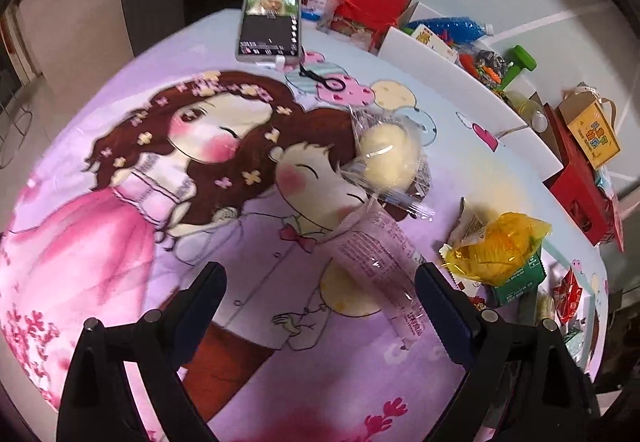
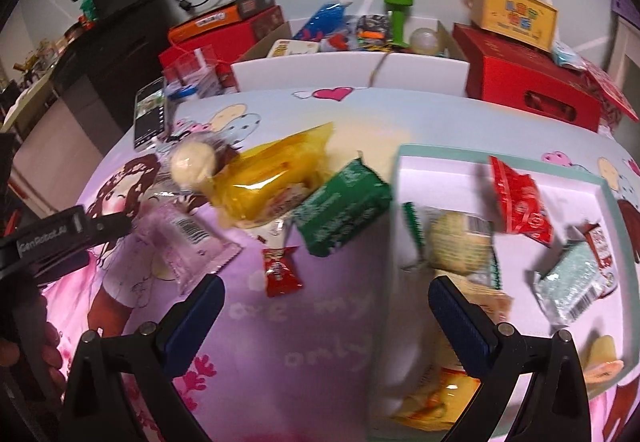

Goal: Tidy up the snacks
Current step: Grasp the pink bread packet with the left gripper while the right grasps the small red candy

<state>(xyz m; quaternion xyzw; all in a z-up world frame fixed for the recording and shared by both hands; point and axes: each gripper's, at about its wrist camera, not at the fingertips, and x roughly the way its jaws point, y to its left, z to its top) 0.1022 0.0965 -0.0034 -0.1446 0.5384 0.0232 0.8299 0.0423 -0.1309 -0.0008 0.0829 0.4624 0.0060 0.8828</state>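
Pink translucent snack packet [image 1: 380, 262] seen lying flat on cartoon-printed cloth [image 1: 120, 222] over counter, long axis diagonal, crimped end toward round pale bun in clear wrapper [image 1: 390, 156], touching it. Crinkly yellow bag [image 1: 496, 246] set atop green foil packet [image 1: 520, 278], just beside. Left gripper [image 1: 320, 294] held wide open, nothing grasped, packet between fingers. Right gripper [image 2: 326, 306] likewise wide open, empty, poised at edge of white tray [image 2: 440, 166] holding assorted packets.

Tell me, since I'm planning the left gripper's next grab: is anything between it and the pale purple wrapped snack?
Nothing visible. The left gripper is open, and the pale purple wrapped snack lies just ahead on the cartoon-printed cloth.
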